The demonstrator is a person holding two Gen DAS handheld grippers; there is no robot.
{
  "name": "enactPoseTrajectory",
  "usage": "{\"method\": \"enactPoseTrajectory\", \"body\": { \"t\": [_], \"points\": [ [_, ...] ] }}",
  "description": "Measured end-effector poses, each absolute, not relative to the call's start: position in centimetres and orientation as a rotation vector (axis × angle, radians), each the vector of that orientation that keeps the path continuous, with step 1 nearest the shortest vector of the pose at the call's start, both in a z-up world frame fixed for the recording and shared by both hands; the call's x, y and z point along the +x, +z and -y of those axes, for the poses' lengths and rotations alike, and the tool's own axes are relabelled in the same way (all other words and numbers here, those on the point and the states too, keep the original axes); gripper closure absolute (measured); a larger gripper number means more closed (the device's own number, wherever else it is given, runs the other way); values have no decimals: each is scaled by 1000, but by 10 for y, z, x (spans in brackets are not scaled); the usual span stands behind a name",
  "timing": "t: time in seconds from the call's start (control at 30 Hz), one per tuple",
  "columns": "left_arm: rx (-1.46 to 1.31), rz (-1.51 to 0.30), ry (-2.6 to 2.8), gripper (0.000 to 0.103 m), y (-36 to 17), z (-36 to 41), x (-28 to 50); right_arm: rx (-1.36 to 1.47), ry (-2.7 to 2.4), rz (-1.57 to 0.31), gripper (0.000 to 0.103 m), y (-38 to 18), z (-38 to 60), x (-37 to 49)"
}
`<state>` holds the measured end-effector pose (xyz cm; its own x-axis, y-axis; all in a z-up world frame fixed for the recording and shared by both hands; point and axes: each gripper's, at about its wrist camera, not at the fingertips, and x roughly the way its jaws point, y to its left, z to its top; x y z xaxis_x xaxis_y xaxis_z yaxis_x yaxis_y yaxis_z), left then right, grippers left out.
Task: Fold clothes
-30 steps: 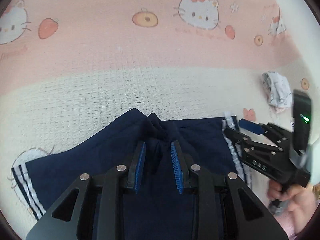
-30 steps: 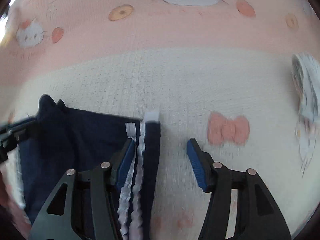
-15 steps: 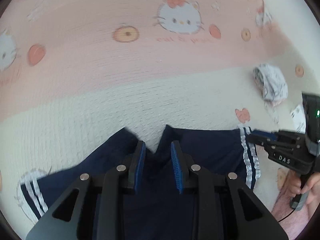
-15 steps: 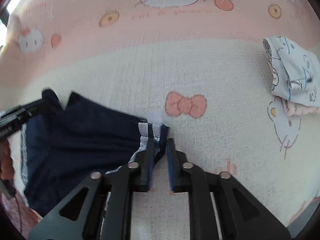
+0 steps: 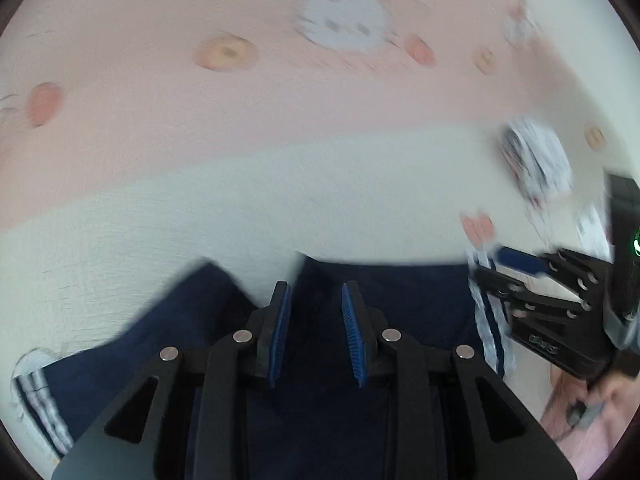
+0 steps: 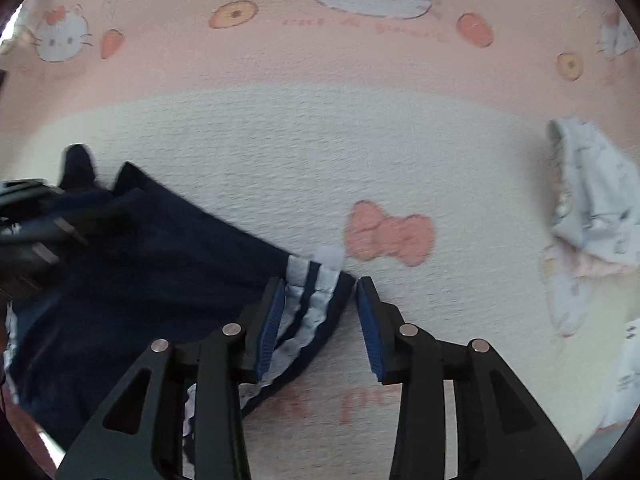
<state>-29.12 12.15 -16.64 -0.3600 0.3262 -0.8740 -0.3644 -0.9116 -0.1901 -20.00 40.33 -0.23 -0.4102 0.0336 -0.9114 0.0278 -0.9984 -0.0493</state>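
The navy shorts (image 6: 160, 272) with white side stripes lie spread on a pink and cream cartoon-print blanket (image 6: 320, 152), filling the lower left of the right wrist view and the bottom of the left wrist view. Their striped hem (image 6: 312, 288) sits at about 6 o'clock in the right wrist view, between the blue pads of the right gripper (image 6: 320, 312). That gripper's jaws have just been opening: its left pad lies against the striped edge, while its right pad stands clear of the cloth over bare blanket, so the hem is between them but not pinched.

In the left wrist view, the left gripper (image 5: 316, 328) is at 6 o'clock with its pads a little apart over the dark cloth (image 5: 312, 400); whether they pinch a fold cannot be told from this blurred frame. The right gripper (image 5: 532, 292) shows there at 3 o'clock, by the white stripes, with a hand (image 5: 592, 412) below it at 4 o'clock.

A crumpled pale printed garment (image 6: 592, 200) lies at 3 o'clock in the right wrist view, well apart from the shorts, and a pink bow print (image 6: 390, 234) lies between them.
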Motion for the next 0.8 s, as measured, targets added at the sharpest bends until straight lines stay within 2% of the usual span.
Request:
{"method": "enactPoseTrajectory", "body": {
  "t": [0.13, 0.23, 0.33, 0.43, 0.57, 0.67, 0.8],
  "points": [
    [-1493, -263, 2284, 79, -177, -135, -292, -1569, 2705, 15, 66, 21, -412, -197],
    [-1435, -401, 2243, 79, -181, -151, -279, -1637, 2719, -50, 66, 7, -401, -201],
    [-1384, -462, 2238, 79, -181, -157, -268, -1759, 2627, 6, 65, -34, -382, -217],
    [-1329, -391, 2284, 79, -166, -148, -265, -1788, 2580, 6, 61, -42, -382, -217],
    [-1333, -392, 2243, 79, -165, -153, -264, -1794, 2578, -37, 61, -44, -386, -213],
    [-1361, -442, 2172, 90, -176, -166, -259, -1799, 2575, -44, 61, -44, -387, -210],
    [-1374, -452, 2132, 91, -181, -170, -249, -1822, 2574, -83, 60, -39, -401, -211]
  ]
}}
